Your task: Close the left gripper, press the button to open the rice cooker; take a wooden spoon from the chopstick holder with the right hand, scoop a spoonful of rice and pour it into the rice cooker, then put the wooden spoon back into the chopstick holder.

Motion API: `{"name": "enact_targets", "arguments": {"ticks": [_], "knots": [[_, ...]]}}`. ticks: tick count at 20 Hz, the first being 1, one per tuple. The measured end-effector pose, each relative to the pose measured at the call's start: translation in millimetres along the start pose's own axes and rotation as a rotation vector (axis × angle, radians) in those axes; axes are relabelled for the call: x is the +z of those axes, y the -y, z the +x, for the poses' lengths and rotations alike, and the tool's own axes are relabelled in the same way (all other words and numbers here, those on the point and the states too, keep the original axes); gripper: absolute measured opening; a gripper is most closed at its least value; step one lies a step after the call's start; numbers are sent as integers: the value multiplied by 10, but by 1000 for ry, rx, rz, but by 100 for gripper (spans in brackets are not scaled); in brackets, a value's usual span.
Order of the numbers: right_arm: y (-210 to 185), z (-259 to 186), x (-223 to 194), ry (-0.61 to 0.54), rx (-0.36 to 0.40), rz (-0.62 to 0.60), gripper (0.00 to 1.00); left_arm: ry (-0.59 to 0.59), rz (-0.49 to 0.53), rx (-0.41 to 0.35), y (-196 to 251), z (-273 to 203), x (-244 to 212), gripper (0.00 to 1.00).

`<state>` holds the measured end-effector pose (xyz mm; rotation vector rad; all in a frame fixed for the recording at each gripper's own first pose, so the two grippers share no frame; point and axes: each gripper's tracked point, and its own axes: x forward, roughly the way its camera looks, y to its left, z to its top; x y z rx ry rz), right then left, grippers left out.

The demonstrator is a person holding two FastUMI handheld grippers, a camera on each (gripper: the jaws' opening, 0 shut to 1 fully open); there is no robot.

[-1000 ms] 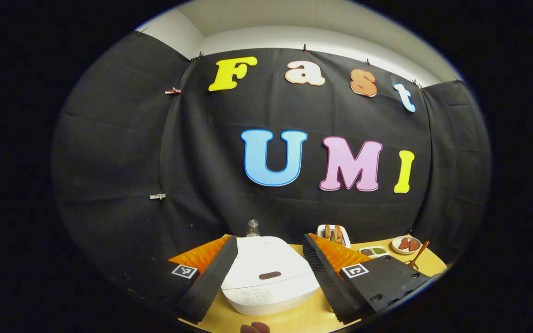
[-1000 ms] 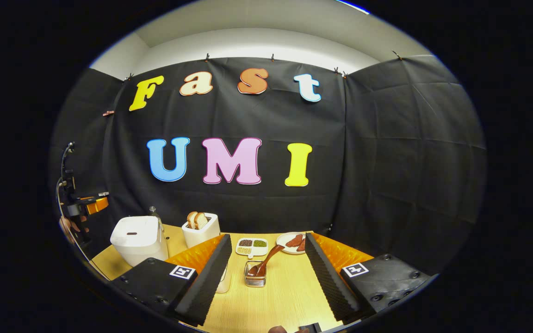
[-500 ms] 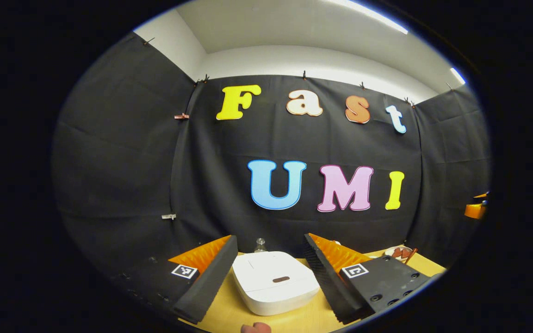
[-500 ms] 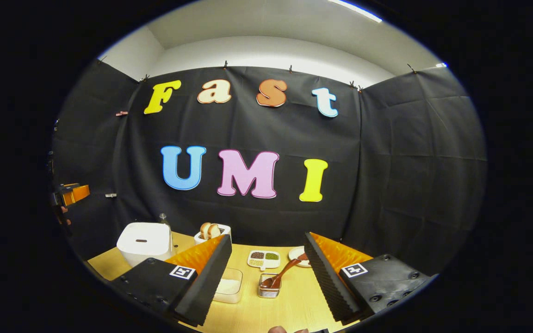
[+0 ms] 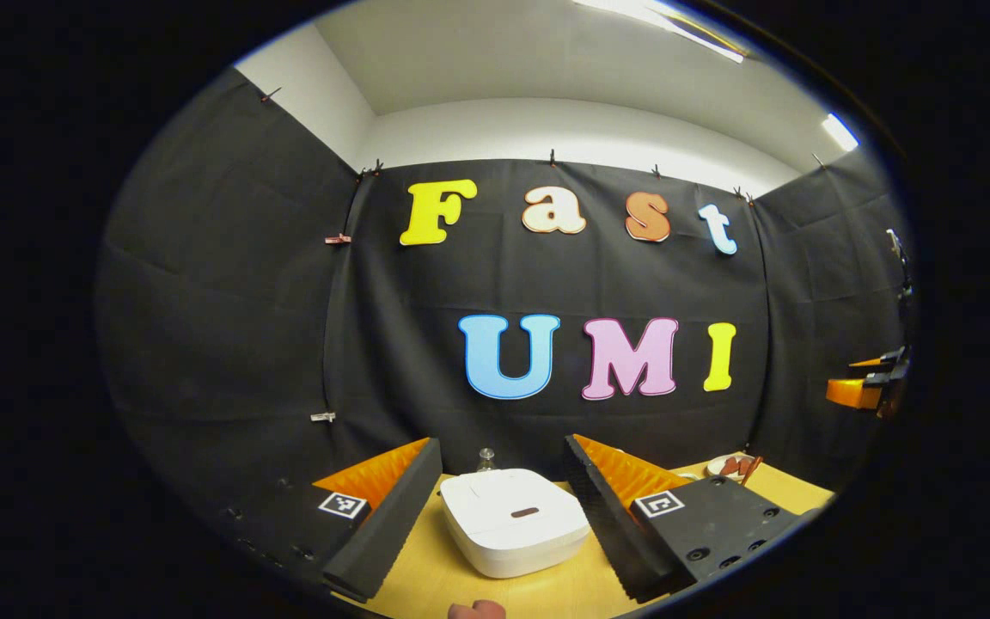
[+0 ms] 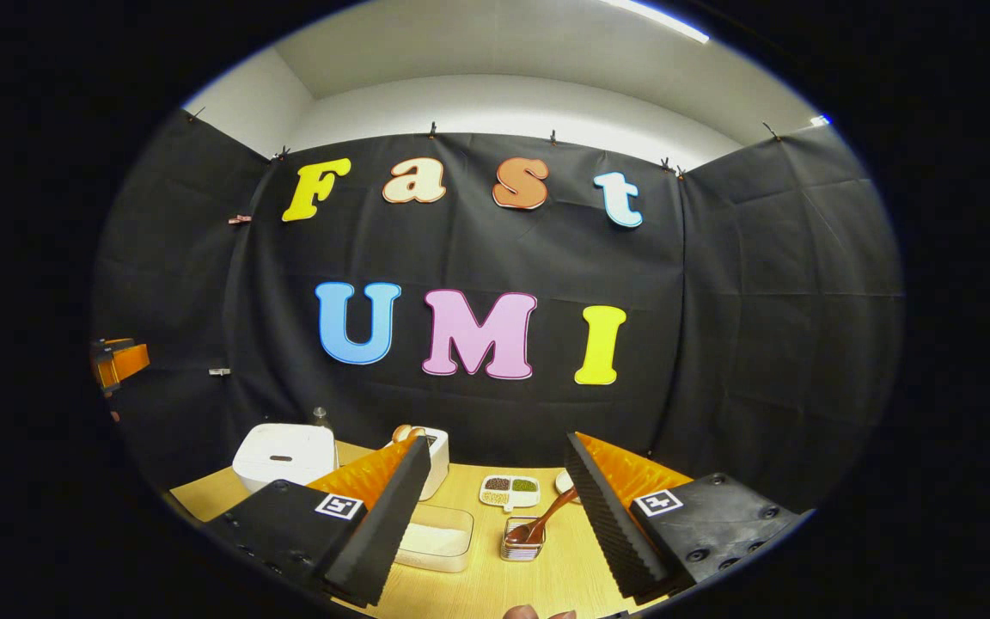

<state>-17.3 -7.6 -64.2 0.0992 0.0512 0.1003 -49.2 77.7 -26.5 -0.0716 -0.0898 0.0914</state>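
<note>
In the left gripper view, the left claw (image 5: 502,481) hangs above the near edge of the wooden tabletop (image 5: 426,576) with its two fingers spread wide and nothing between them. Framed in that gap sits the white rice cooker (image 5: 514,522), lid down, with the small dark oval button (image 5: 525,512) on the front part of its lid. The claw is apart from the cooker and above it. A clear bottle top (image 5: 485,456) pokes up just behind the cooker. Off to the right, past the right finger, a plate (image 5: 725,465) with reddish-brown pieces lies on the tabletop, and at the far right edge the other gripper (image 5: 869,389) shows, raised well above the tabletop. In the right gripper view, the right claw (image 6: 499,481) is likewise wide open and empty, held over the near side of the tabletop. Between its fingers stands the small chopstick holder (image 6: 521,550), with the wooden spoon (image 6: 540,524) leaning in it, handle tilted up to the right. Left of the holder, partly behind the left finger, is a clear box of white rice (image 6: 435,538). Farther back lie a divided dish of grains (image 6: 510,490) and a white toaster (image 6: 435,460) with bread. The rice cooker (image 6: 284,455) sits well to the left, closed.
</note>
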Motion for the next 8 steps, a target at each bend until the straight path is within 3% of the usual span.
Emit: {"name": "enact_targets", "arguments": {"ticks": [8], "knots": [[112,-61,-38,-15,-17,10,98,-1,-22,-1,7,-14,34,98]]}}
